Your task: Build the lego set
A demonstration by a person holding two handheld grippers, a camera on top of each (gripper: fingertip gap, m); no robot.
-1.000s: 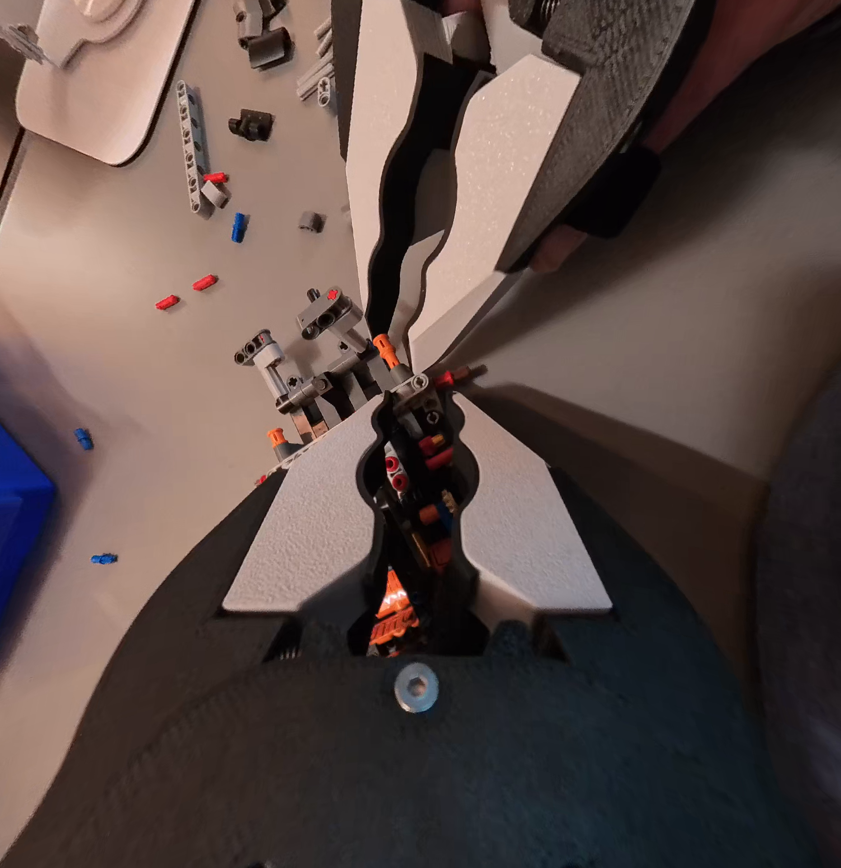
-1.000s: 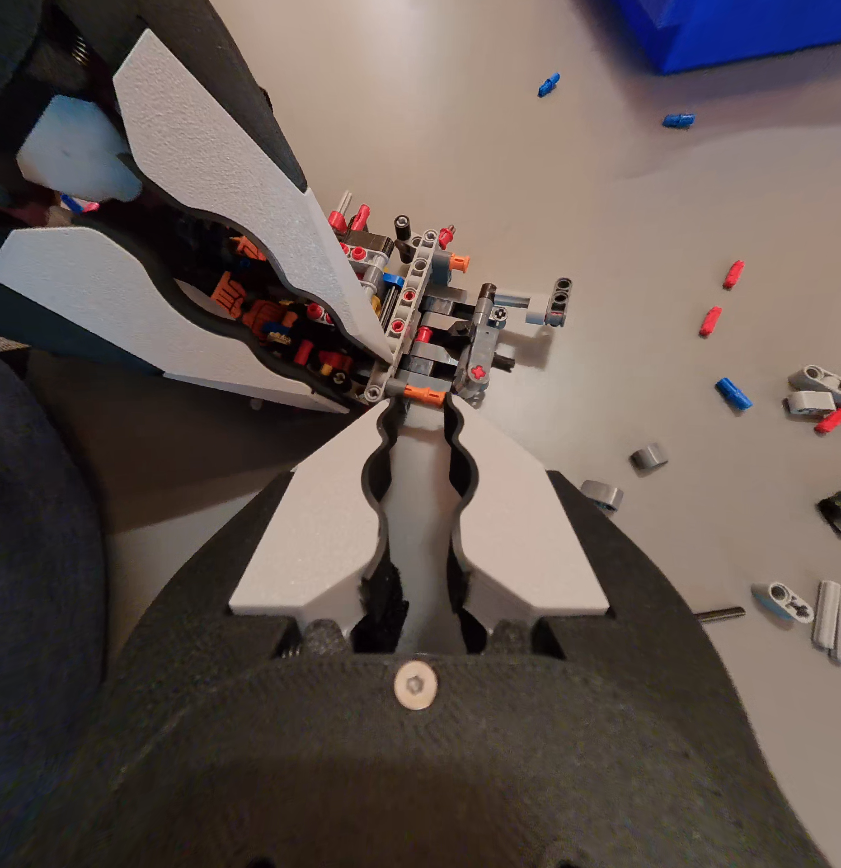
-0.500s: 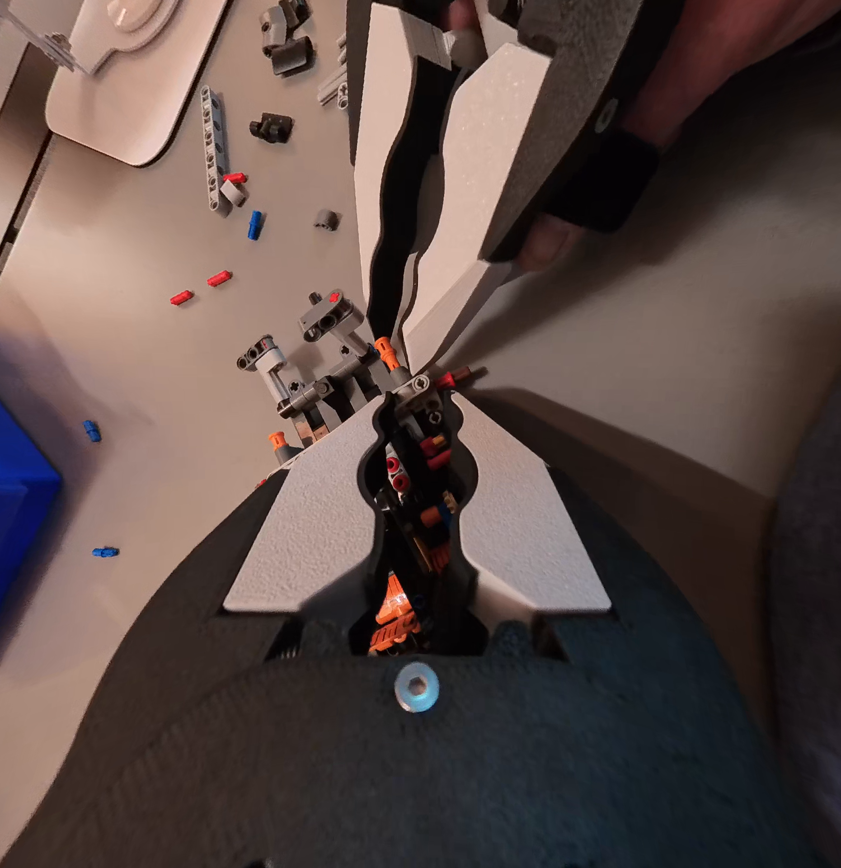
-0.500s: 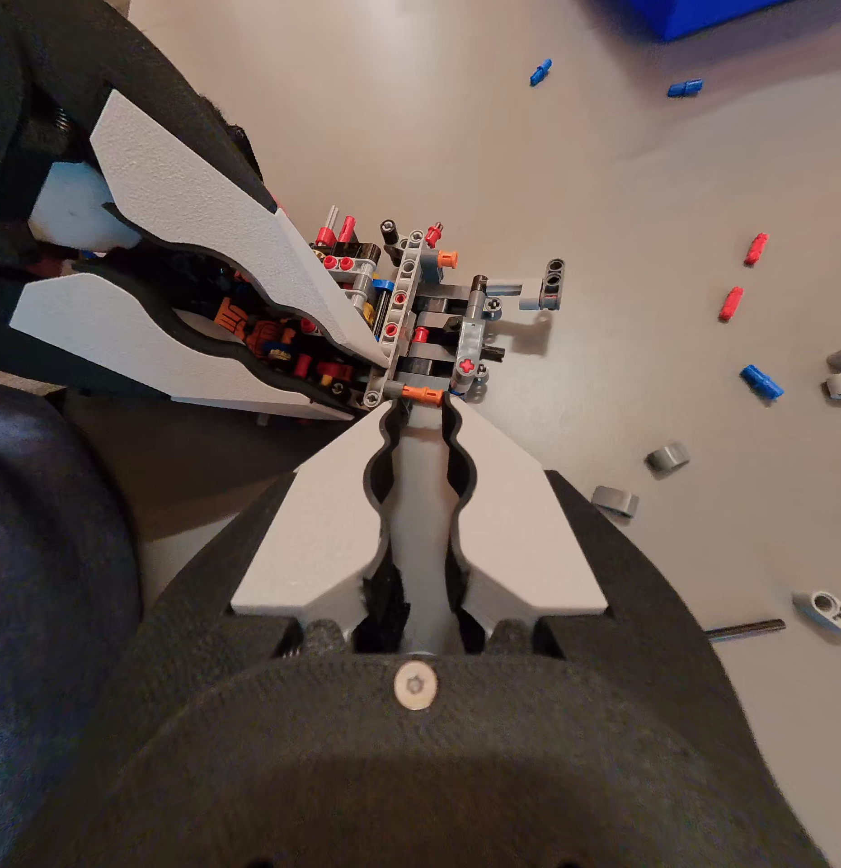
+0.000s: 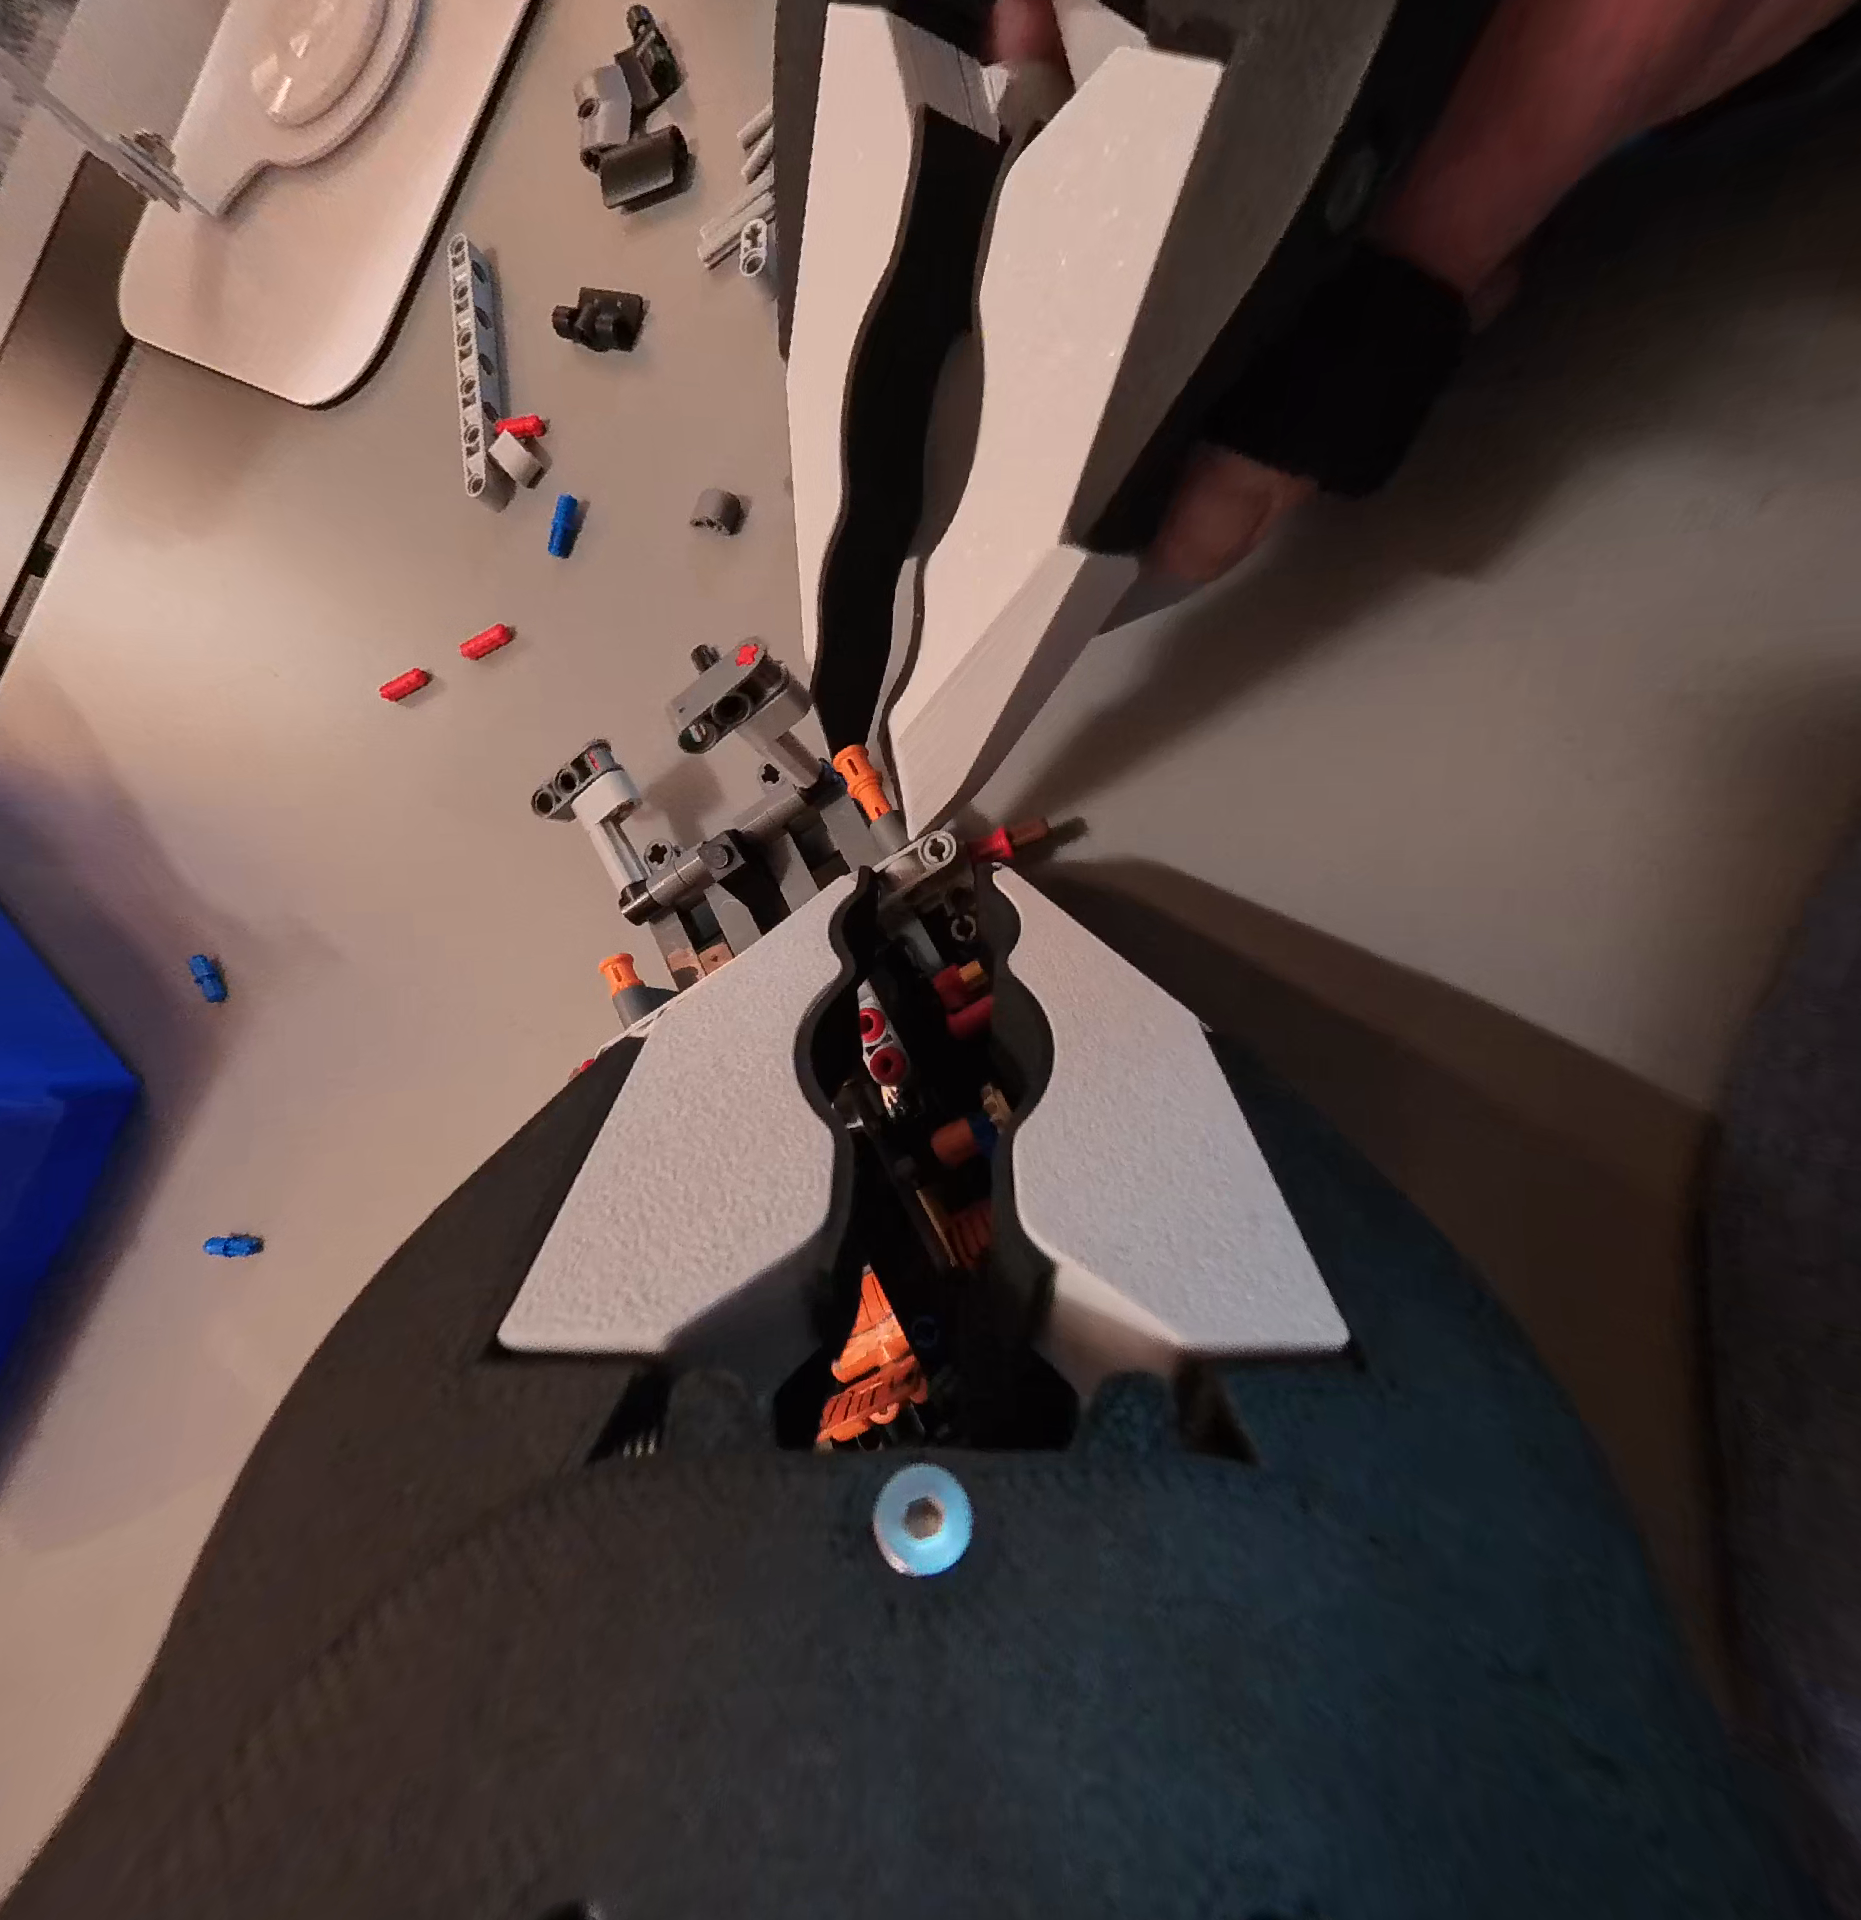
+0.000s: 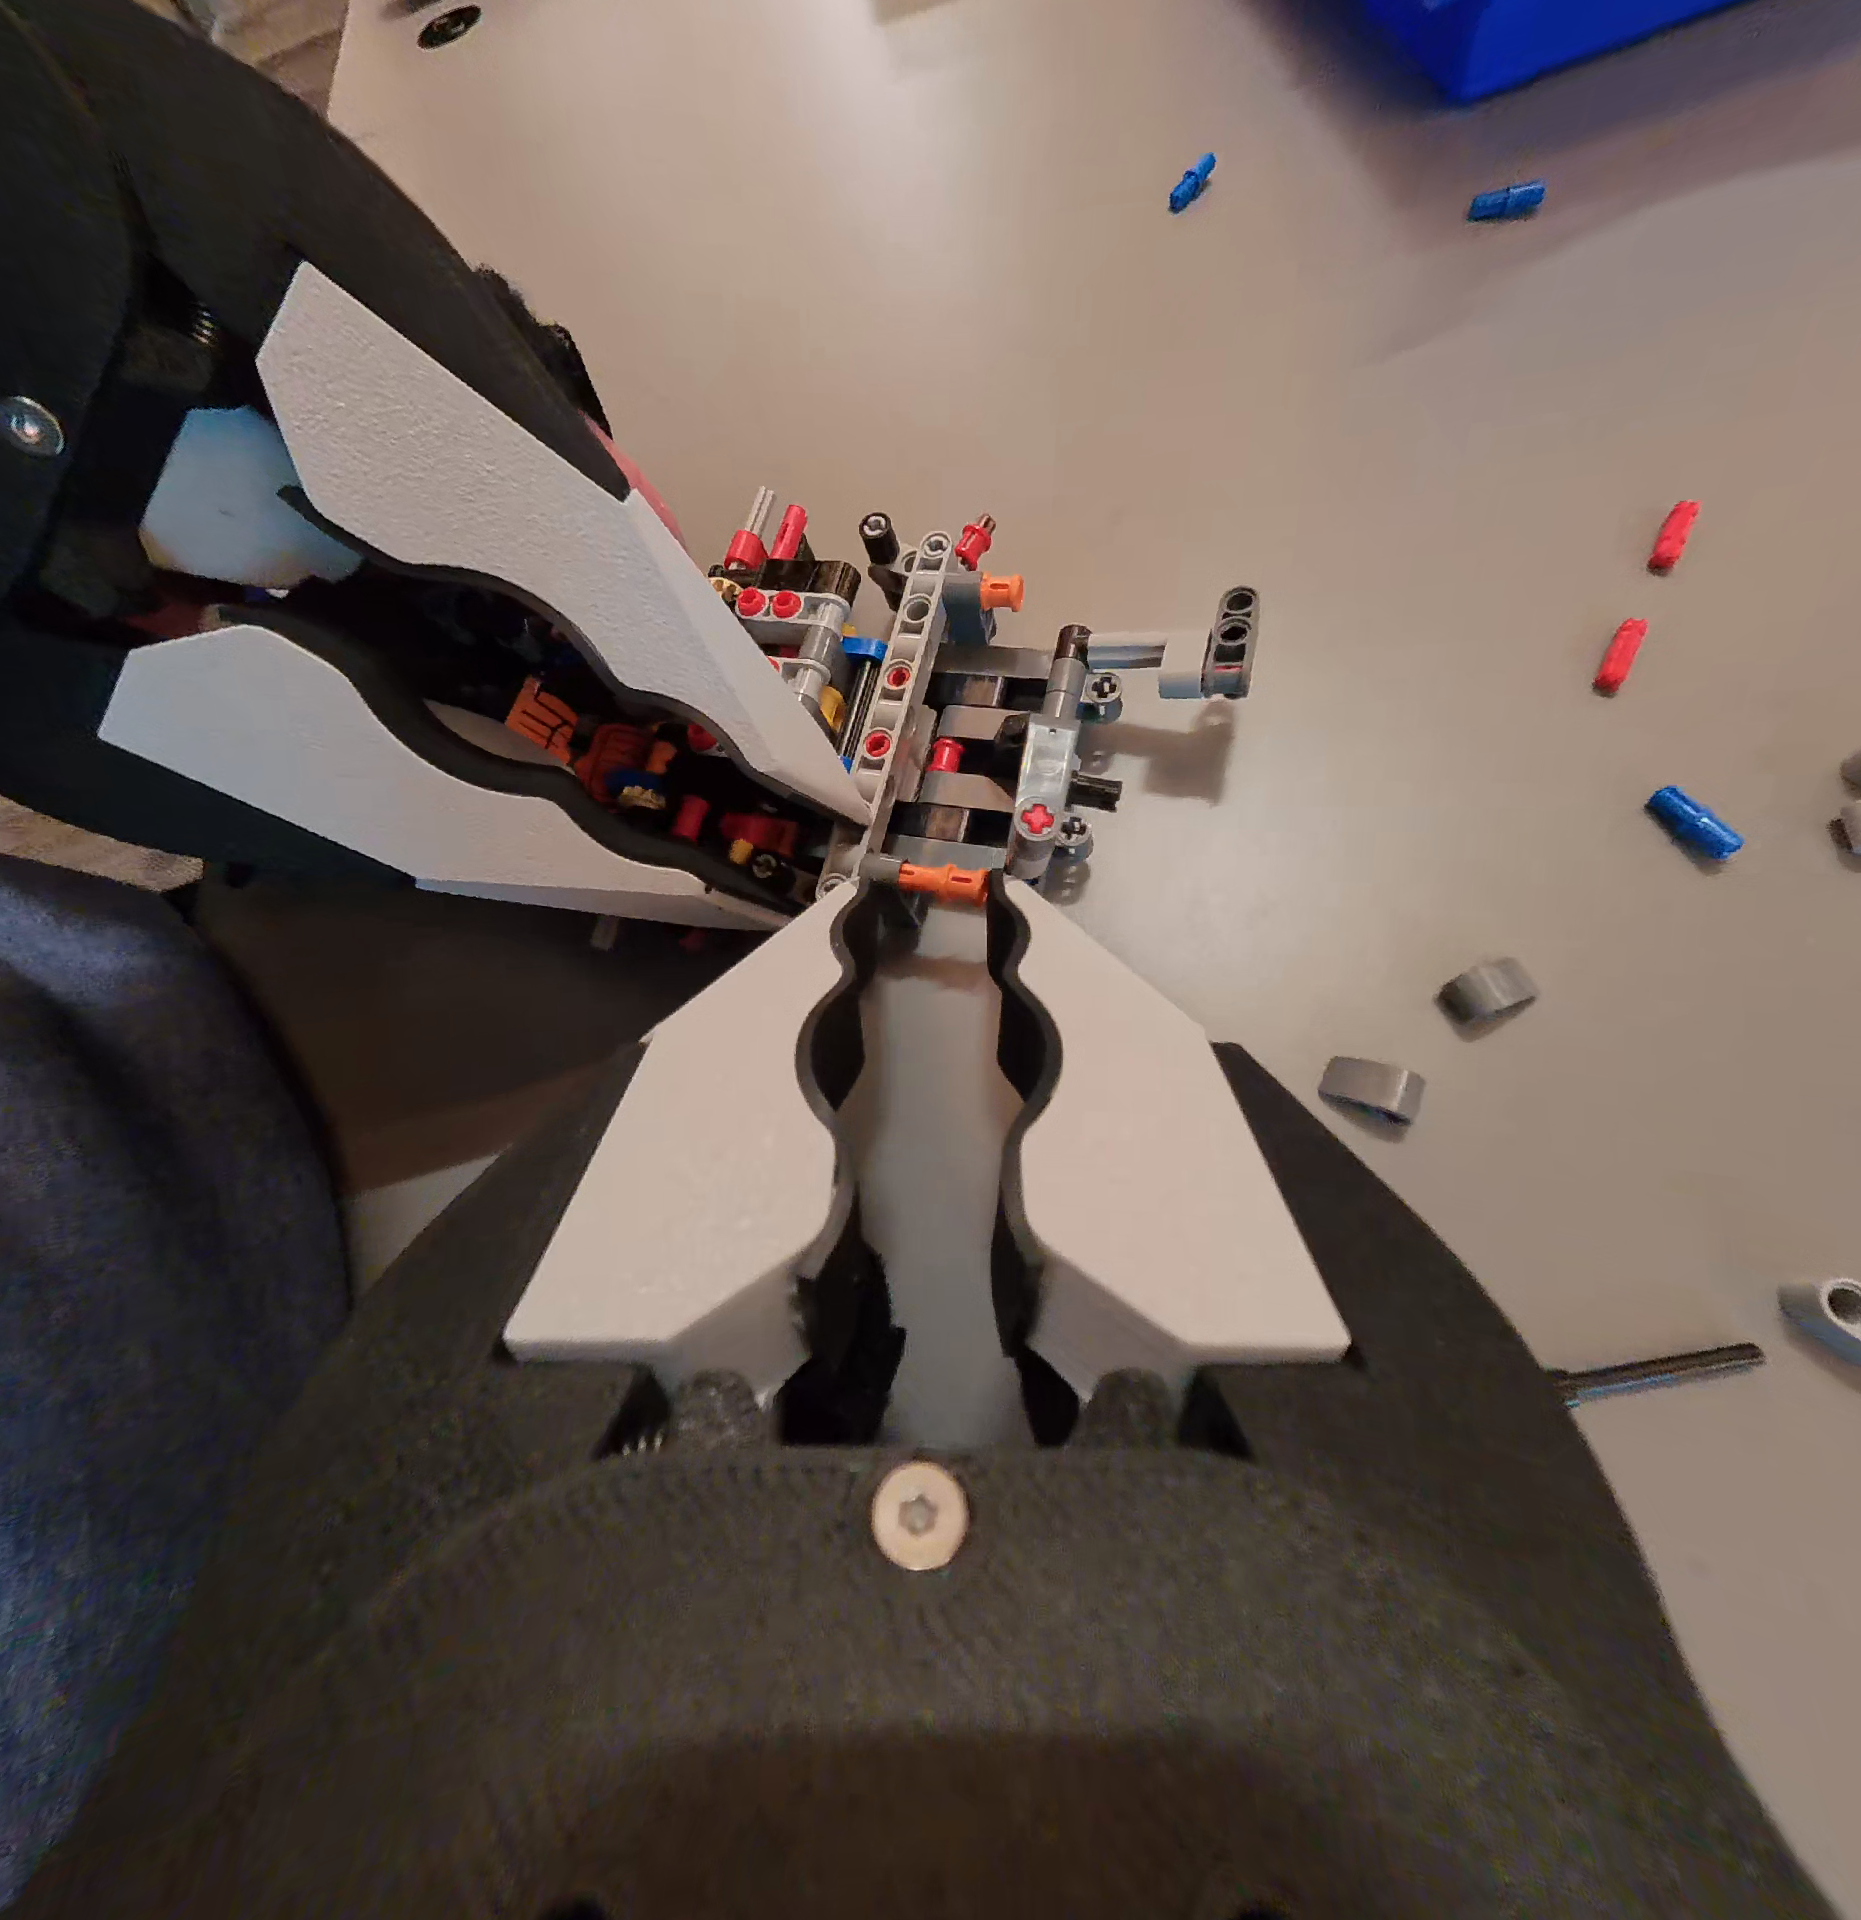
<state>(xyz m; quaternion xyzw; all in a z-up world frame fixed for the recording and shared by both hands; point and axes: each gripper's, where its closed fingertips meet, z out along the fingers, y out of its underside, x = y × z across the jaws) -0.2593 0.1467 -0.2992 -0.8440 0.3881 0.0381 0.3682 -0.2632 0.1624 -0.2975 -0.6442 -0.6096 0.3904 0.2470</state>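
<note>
Between the left claw's (image 5: 921, 894) fingers sits the gripped lego assembly (image 6: 936, 707); right claw (image 6: 921, 899) parted.

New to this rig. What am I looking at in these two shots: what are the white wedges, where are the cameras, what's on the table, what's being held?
No robot arm here: a person holds one two-finger gripper in each hand, and each gripper carries a wide-angle camera that looks along its own fingers. The white wedges are those fingers.

In the left wrist view, the left gripper is clamped on the half-built lego model, whose orange and red parts fill the gap between its fingers. The right gripper comes in from the top, with the person's hand behind it.

In the right wrist view, the right gripper has its tips at an orange pin on the model's edge; I cannot tell whether it grips it.

Loose on the grey table: red pins, blue pins, grey connectors, a black axle and a blue bin.
</note>
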